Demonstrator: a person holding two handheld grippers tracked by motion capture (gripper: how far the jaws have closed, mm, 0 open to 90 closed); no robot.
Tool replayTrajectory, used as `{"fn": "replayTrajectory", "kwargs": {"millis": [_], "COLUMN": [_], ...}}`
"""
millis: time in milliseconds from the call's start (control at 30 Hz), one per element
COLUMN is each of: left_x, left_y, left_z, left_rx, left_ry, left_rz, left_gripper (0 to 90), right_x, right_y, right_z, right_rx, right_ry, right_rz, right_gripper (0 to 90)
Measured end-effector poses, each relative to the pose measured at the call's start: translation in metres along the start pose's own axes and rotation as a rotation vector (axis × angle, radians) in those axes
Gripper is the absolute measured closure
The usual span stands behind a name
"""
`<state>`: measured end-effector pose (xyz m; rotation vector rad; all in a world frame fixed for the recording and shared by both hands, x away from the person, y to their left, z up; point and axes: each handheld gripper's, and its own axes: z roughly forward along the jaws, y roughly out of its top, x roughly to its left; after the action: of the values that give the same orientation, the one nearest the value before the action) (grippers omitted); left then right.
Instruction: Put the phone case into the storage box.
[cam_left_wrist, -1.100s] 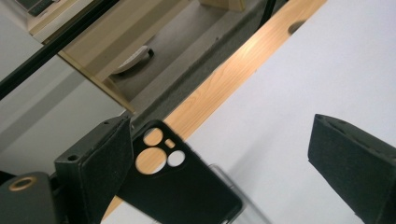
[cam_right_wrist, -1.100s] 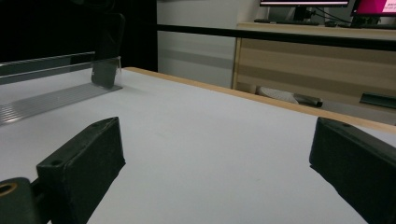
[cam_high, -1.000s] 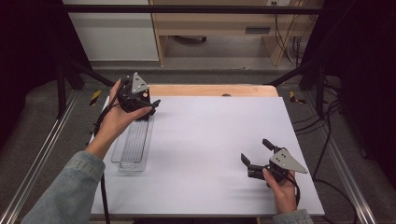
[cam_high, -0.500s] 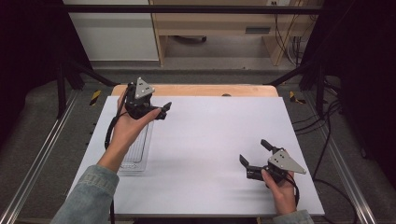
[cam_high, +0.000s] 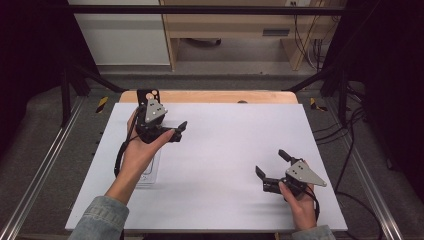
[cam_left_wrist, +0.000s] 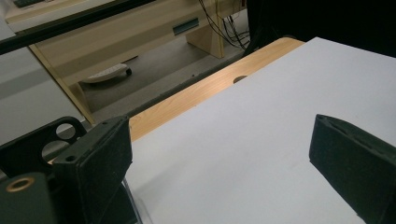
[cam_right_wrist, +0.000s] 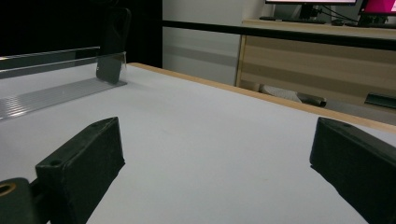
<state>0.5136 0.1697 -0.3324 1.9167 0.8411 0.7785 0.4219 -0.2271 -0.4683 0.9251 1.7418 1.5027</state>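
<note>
We see a clear ribbed plastic tray lower left on the matte white table, long axis running toward the frame's top; left gripper and right gripper jaws apart, empty.

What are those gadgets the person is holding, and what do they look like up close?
Each hand grips a black tool ending in two blocky black jaws. The left gripper and right gripper each carry a grey three-cornered plate on top, and a black cable trails from the left one. The person wears blue denim sleeves.
</note>
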Motion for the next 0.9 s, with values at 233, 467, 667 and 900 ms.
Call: {"fn": "replayTrajectory", "kwargs": {"millis": [233, 467, 667, 900], "left_x": [0.007, 0.004, -0.001, -0.007], "left_y": [-0.01, -0.014, -0.017, -0.023], "left_z": [-0.01, -0.014, -0.017, -0.024], "left_rx": [-0.032, -0.047, -0.054, -0.097], "left_ry": [0.009, 0.006, -0.003, 0.002], "left_rz": [-0.023, -0.023, -0.019, -0.016], "left_gripper": [5.5, 5.1, 5.0, 4.9], "right_x": [0.0, -0.001, -0.001, -0.001], "right_y": [0.0, 0.0, 0.0, 0.0], "right_z": [0.001, -0.001, -0.001, -0.001], "right_rx": [0.003, 0.001, 0.001, 0.0], "right_ry": [-0.002, -0.007, -0.008, -0.009], "right_rz": [-0.002, 0.001, -0.002, -0.003], "right_gripper": [3.0, 3.0, 3.1, 3.0]}}
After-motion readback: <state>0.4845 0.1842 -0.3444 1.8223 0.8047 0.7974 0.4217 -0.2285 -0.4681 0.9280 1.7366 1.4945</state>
